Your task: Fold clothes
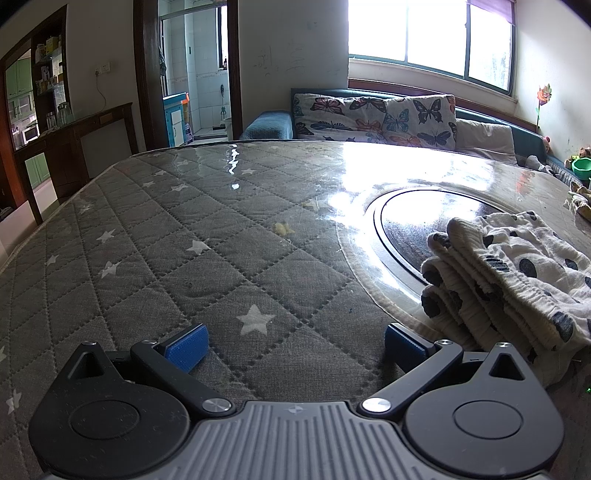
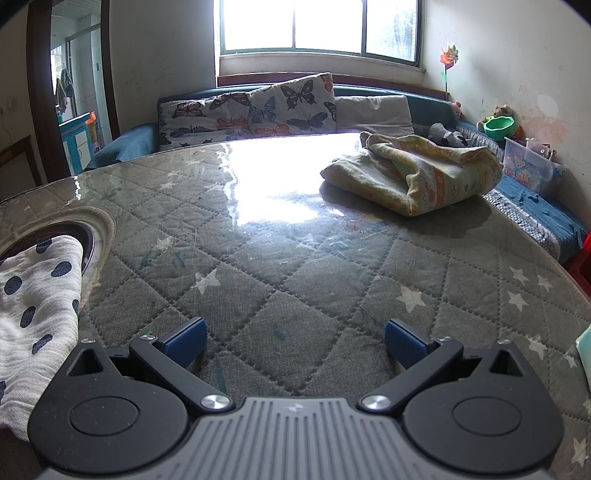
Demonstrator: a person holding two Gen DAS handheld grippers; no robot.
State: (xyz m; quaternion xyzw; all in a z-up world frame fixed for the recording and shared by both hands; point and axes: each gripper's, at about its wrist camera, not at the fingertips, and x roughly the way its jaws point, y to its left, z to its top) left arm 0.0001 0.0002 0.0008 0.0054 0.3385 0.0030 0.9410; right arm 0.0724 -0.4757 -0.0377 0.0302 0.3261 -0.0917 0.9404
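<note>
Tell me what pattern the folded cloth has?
White cloth with dark blue dots, clearest in the left wrist view.

Left wrist view: camera sits low behind the left tongs (image 1: 293, 345), close over the quilted desk (image 1: 177, 236), facing the butterfly cushions (image 1: 376, 118) and window (image 1: 428, 37); polka-dot garment (image 1: 517, 273) at right edge. Right wrist view: same low pose behind the right tongs (image 2: 293, 341), facing the same window (image 2: 317, 26) and cushions (image 2: 251, 110); garment (image 2: 37, 295) at left edge. Shared: desk (image 2: 295, 240), the garment, the recessed round plate (image 1: 406, 225) (image 2: 79, 240), sofa wall
</note>
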